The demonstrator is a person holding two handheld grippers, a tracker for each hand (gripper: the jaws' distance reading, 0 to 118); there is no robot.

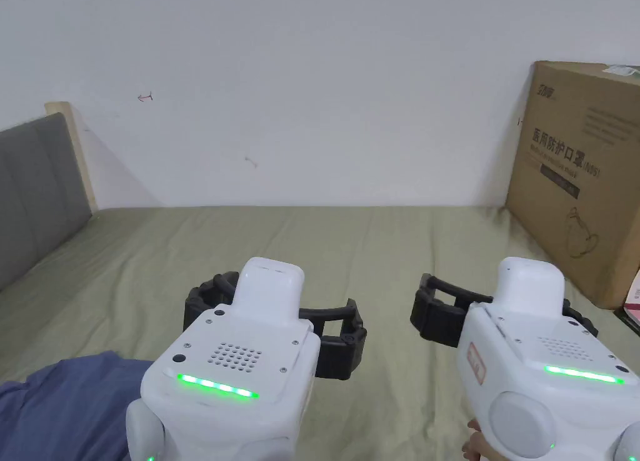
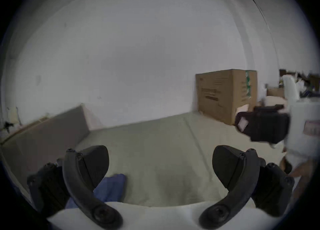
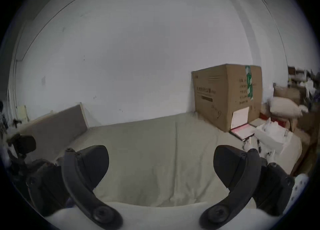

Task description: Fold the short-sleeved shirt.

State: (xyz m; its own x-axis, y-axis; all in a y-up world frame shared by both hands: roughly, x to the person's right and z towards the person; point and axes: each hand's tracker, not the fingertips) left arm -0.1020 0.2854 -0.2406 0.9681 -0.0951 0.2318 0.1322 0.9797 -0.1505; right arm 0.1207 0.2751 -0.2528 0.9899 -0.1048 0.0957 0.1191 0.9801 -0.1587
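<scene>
Bedroom doubling as storage: bed (image 1: 375, 243) with olive sheet, grey padded headboard (image 1: 34, 193), bare white wall (image 1: 312, 75). Big cardboard box (image 1: 581, 175) on bed, more clutter (image 3: 285, 112) beyond.

shirt (image 1: 69, 406): plain blue
bed sheet (image 1: 375, 256): pale olive green
box (image 1: 581, 175): brown cardboard
headboard (image 1: 34, 187): grey
wall (image 1: 312, 75): white
</scene>
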